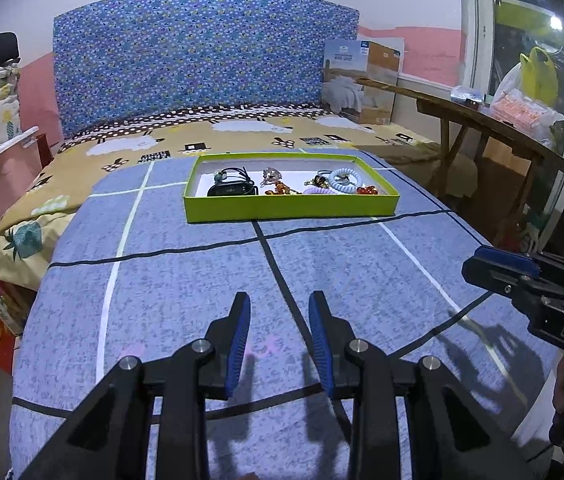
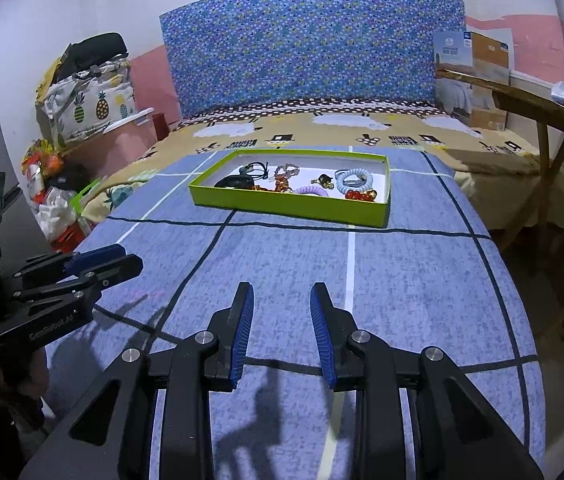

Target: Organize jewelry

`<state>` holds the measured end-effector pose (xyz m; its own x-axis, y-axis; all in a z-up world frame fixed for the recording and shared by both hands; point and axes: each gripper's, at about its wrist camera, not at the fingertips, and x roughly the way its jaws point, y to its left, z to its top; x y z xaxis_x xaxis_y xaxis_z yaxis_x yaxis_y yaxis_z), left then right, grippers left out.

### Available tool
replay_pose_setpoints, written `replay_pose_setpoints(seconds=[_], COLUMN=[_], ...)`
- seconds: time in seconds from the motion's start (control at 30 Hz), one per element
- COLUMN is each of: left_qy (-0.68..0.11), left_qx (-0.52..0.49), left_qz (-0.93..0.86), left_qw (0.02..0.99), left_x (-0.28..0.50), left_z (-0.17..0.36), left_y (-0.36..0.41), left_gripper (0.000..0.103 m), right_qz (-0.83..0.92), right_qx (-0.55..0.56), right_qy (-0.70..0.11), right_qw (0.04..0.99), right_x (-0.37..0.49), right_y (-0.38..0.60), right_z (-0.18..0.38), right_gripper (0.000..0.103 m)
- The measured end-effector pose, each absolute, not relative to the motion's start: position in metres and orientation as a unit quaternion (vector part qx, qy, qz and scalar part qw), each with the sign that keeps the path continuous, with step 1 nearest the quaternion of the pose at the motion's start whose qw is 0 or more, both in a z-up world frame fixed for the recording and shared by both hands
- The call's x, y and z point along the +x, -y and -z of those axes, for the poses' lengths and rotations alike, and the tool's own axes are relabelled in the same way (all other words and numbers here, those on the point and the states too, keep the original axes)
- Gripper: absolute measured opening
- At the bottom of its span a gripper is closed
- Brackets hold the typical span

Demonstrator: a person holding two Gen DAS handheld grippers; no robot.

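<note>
The green tray (image 1: 290, 204) of jewelry lies on the blue bedspread (image 1: 201, 280), straight ahead of both grippers and well apart, its long side running across their line of reach. The left gripper (image 1: 279, 304) and right gripper (image 2: 282, 294) both stand spread and empty, neither clearly nearer.

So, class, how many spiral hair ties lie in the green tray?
2: a pale blue spiral hair tie toward the right end, and a lilac one beside it by the front wall. Others may be hidden.

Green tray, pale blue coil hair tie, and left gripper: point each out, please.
Green tray (image 1: 290, 208), left wrist view, on its front wall.
Pale blue coil hair tie (image 1: 345, 179), left wrist view, on the coil's ring.
Left gripper (image 1: 279, 340), left wrist view, midway between its open fingertips.
</note>
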<state>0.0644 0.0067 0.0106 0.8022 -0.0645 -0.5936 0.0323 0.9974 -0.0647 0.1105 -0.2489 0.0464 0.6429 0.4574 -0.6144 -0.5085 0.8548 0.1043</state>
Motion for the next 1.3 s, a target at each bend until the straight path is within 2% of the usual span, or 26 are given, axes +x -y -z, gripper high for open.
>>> replay_pose_setpoints(seconds=[1.3], left_qy=[-0.305], left_qx=[-0.020], left_qz=[0.020], left_qw=[0.952], left_x=[0.057], left_z=[-0.009], left_y=[-0.002], left_gripper=[0.032], right_qz=[-0.269], right_qx=[-0.051], right_qy=[-0.330], right_qw=[0.903], right_x=[0.100], right_y=[0.243], right_z=[-0.042], right_gripper=[0.031])
